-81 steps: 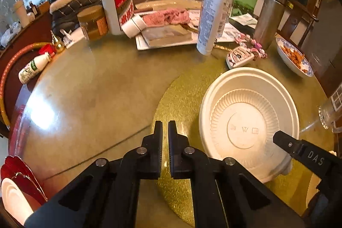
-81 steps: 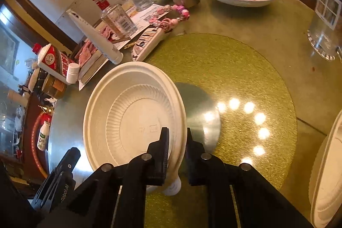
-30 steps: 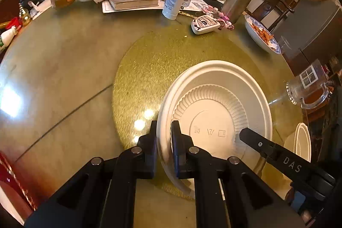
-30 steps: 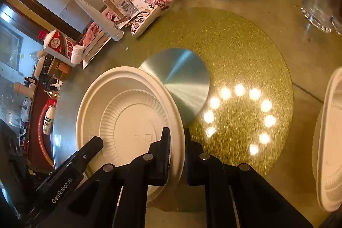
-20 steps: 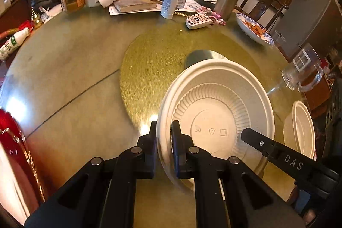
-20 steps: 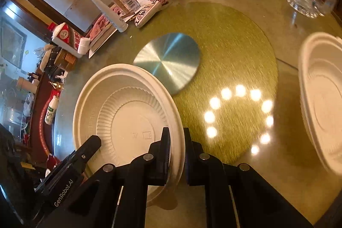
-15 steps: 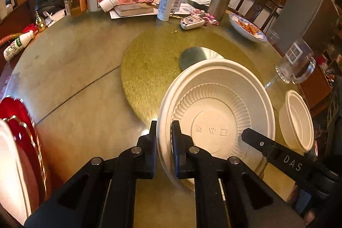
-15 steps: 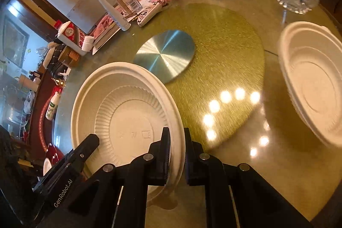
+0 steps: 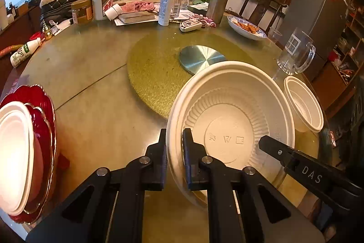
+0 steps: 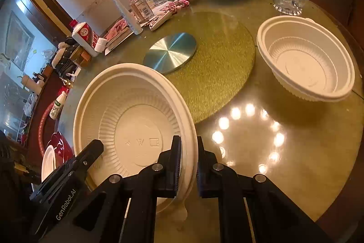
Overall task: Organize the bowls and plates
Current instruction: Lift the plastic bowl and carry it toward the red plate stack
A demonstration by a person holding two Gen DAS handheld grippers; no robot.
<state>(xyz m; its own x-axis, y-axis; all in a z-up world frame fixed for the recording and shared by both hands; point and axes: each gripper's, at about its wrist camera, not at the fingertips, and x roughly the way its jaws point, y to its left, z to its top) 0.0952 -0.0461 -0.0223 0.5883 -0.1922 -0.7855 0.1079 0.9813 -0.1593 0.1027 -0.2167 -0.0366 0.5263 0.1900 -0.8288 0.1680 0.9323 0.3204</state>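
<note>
Both grippers clamp the same big bowl (image 9: pixel 229 120) by opposite rims. Left gripper (image 9: pixel 174 145): fingers narrow, pinched on the rim, one pad outside, one inside the wall. Right gripper (image 10: pixel 188 152): same grip on the far rim, fingers narrow with the rim between them. Each cam catches the other gripper's finger tip over the bowl's inside.

Bowl: white, ribbed inner wall, flat base with embossed marks, double-looking rim, could be two nested, can't tell. It sits just ahead of both sets of fingers, above the table (image 9: pixel 95 88); a tab under the rim shows only in the right cam, below the fingers.

Left cam only: red plates (image 9: pixel 43 120) with a white plate (image 9: pixel 13 152) stacked on them, well left of the fingers. Second bowl (image 9: pixel 303 104) shows small and side-on, right of the held one.

Right cam only: second bowl (image 10: pixel 307 60) seen full, upright on the table, ahead and right of the fingers, well apart from the held bowl. Metal disc (image 10: pixel 169 52) on the gold mat (image 10: pixel 223 65) lies ahead between them. Red plates are only a sliver at far left.
</note>
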